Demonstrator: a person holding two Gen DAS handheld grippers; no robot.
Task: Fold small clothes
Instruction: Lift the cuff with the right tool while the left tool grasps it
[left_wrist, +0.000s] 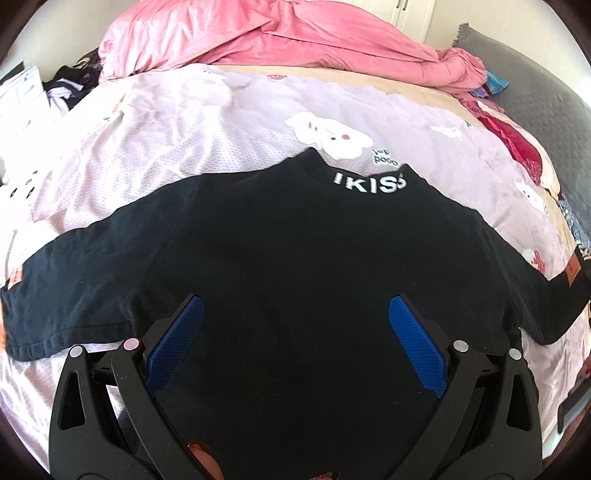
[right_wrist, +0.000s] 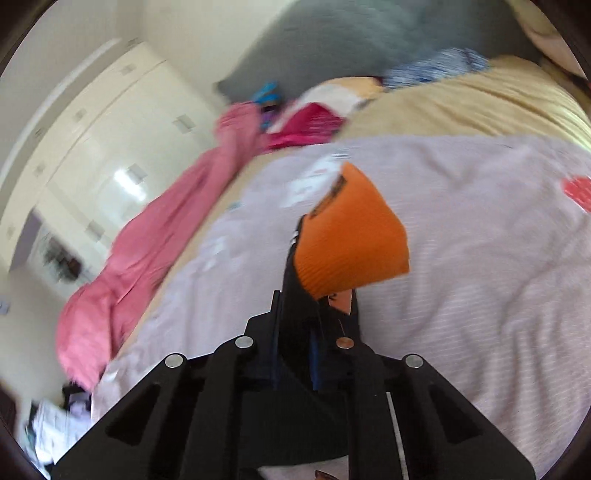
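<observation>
Lying flat on the bed sheet (left_wrist: 184, 122): black shirt (left_wrist: 277, 240). Left gripper (left_wrist: 295, 314) spread wide above it, empty. Right gripper (right_wrist: 317, 295) clenched on orange cuff (right_wrist: 351, 236).

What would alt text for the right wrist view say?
Closed black jaws of the right gripper pinch the orange cuff of a black shirt, held up above a pale patterned bedsheet. A crumpled pink blanket lies along the left of the bed, with white wardrobe doors behind; the picture is blurred.
</observation>
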